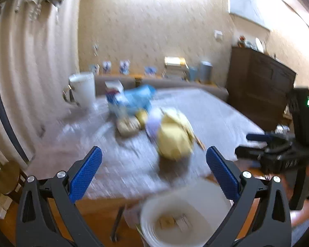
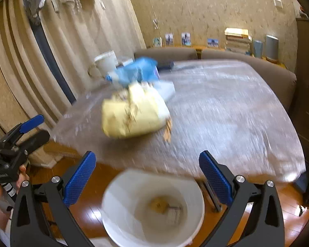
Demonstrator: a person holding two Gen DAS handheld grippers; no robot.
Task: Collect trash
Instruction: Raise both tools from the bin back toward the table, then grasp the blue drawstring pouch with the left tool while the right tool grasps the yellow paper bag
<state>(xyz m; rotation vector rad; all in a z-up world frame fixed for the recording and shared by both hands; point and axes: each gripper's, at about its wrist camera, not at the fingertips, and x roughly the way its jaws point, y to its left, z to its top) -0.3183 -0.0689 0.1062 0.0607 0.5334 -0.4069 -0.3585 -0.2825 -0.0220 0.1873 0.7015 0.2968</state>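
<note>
Both views are motion-blurred. A crumpled yellow wrapper [image 1: 174, 135] [image 2: 134, 113] lies on the table with wooden sticks [image 1: 195, 136] poking out beside it. Behind it lie blue plastic packaging [image 1: 137, 99] [image 2: 137, 72] and other small scraps [image 1: 128, 124]. A white bin [image 1: 179, 216] [image 2: 152, 207] stands on the floor below the table's near edge, with a few scraps inside. My left gripper [image 1: 154, 173] is open and empty, in front of the wrapper. My right gripper [image 2: 147, 177] is open and empty above the bin. Each gripper shows in the other's view [image 1: 263, 146] [image 2: 20, 135].
The table [image 2: 226, 113] has a grey cloth. A white jug [image 1: 83, 90] [image 2: 107, 61] stands at its far left corner. A grey sofa [image 2: 216, 55] lies behind, a dark cabinet [image 1: 259, 84] at the right, curtains [image 1: 35, 72] at the left. The floor [image 2: 86, 210] is wooden.
</note>
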